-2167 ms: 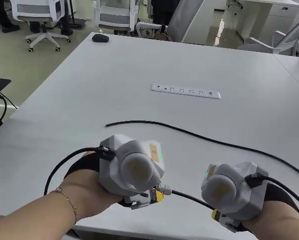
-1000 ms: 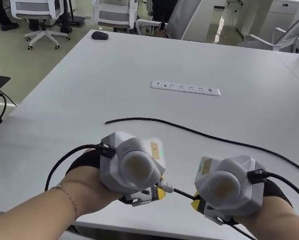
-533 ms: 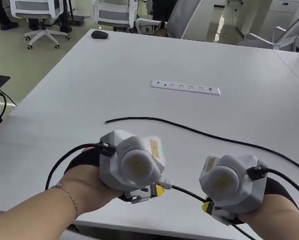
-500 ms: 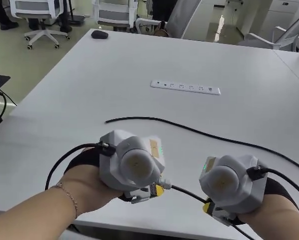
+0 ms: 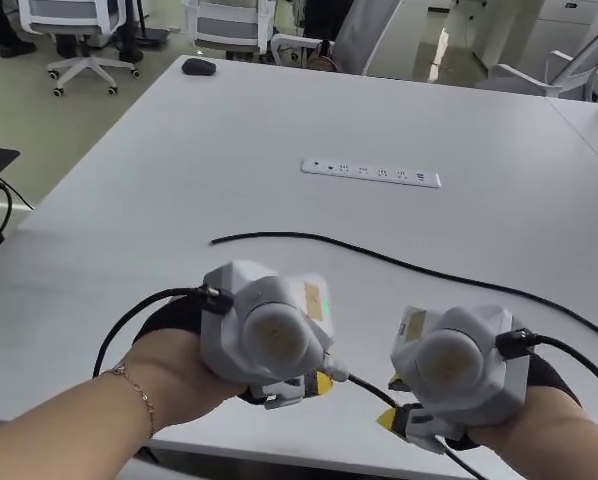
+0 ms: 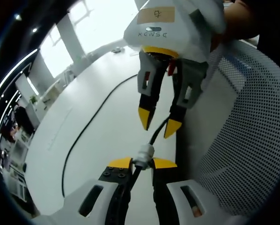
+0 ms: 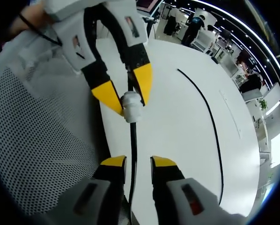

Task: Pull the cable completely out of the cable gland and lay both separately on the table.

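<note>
**Head view.** The housings in my hands hide most of both jaws; only the yellow tips peek out.
- Left tongs point(image 5: 314, 385): one pair, tips closed on the gland point(image 5: 334, 372).
- Gland: one, white, at the left tips, between the two pairs.
- Right tongs point(image 5: 391, 402): one pair, facing the left pair; I cannot judge the gap here.
- Cable point(image 5: 429, 274): one long black run on the table point(image 5: 179, 180), beyond both pairs. Its link to the short stretch leaving the gland is cut off.
- Power strip point(image 5: 371, 174): one, well beyond the tongs.
- Mouse point(image 5: 199, 67): one, farther still.

**Left gripper view.** My own tips clamp the gland. The right tips stand slightly apart on either side of the cable, just ahead. White mesh point(image 6: 243, 117) lies beside them; I cannot identify it.

**Right gripper view.** The cable runs between my narrowly parted tips, with a gap showing. The left pair ahead holds the gland.
</note>
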`<state>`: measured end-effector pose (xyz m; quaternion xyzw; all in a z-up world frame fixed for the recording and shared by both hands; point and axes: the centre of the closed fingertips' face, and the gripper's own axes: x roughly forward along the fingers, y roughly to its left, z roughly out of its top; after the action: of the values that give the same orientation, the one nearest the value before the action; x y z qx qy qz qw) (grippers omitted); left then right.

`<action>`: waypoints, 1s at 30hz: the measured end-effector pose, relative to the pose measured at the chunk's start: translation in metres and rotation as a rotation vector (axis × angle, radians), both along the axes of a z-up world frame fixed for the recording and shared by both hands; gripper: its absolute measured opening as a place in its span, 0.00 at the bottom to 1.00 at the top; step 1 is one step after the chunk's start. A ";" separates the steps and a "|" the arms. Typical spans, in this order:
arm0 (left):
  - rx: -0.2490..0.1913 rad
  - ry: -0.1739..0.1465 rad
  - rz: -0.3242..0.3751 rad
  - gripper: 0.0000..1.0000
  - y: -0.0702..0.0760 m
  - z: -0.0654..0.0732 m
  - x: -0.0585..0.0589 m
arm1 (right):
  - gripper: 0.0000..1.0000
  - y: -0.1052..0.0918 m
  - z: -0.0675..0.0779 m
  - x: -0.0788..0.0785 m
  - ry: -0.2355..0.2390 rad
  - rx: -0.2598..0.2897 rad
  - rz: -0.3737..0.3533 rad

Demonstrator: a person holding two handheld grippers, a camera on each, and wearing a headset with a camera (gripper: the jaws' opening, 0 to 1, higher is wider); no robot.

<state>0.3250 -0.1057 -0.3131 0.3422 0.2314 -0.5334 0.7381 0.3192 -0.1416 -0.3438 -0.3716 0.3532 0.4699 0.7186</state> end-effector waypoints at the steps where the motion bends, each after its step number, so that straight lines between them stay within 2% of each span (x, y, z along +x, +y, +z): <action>1: 0.001 -0.007 -0.009 0.17 -0.001 0.000 -0.001 | 0.19 0.001 0.001 0.000 -0.004 0.010 0.000; 6: -0.023 -0.007 -0.013 0.17 -0.004 0.004 0.001 | 0.03 0.002 -0.002 -0.004 0.023 0.013 0.019; 8: -0.022 -0.004 -0.012 0.17 -0.004 0.003 0.001 | 0.03 0.001 -0.002 -0.003 0.012 0.004 0.018; 11: -0.016 -0.002 -0.004 0.17 -0.002 0.001 0.002 | 0.03 0.000 -0.004 -0.003 0.022 -0.001 0.003; 16: -0.006 -0.007 0.018 0.17 0.003 0.001 0.007 | 0.03 -0.018 -0.014 -0.001 0.039 -0.079 -0.036; 21: -0.005 -0.007 0.039 0.17 0.005 0.000 0.010 | 0.03 -0.025 -0.017 -0.001 0.046 -0.107 -0.060; 25: -0.006 -0.010 0.053 0.17 0.008 0.001 0.012 | 0.03 -0.030 -0.019 -0.001 0.070 -0.109 -0.099; 28: -0.009 -0.009 0.045 0.17 0.007 0.001 0.011 | 0.03 -0.040 -0.026 -0.006 0.097 -0.173 -0.090; 30: -0.019 -0.010 0.041 0.17 0.005 0.003 0.011 | 0.08 -0.040 -0.028 -0.008 0.101 -0.181 -0.084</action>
<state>0.3355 -0.1003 -0.3099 0.3331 0.2297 -0.5188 0.7530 0.3117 -0.1817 -0.3721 -0.3959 0.4452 0.4237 0.6823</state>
